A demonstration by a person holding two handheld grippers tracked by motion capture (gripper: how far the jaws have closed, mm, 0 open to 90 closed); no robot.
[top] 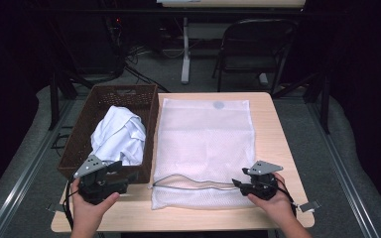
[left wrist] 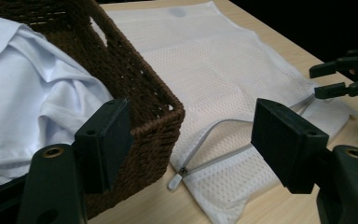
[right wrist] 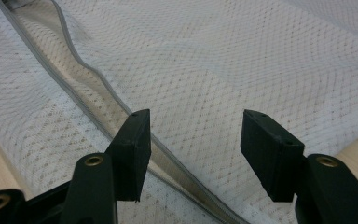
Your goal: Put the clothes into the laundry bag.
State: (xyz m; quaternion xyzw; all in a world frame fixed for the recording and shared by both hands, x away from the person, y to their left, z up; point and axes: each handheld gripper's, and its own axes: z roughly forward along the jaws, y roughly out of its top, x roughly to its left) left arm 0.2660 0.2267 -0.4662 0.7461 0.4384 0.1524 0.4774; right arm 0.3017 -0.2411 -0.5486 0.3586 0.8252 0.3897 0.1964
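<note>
Right gripper view: mesh bag (right wrist: pixel 223 70) lies under open right tongs (right wrist: pixel 195 154).

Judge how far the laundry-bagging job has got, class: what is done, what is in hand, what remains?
Done: the white mesh zip-up laundry bag lies flat on the wooden table with its grey zipper open. In hand: the right claw, jaws open, sits over the zipper's edge; the left claw is open beside the brown woven basket. Left: the crumpled white garment lies in the basket, not yet bagged.
</note>
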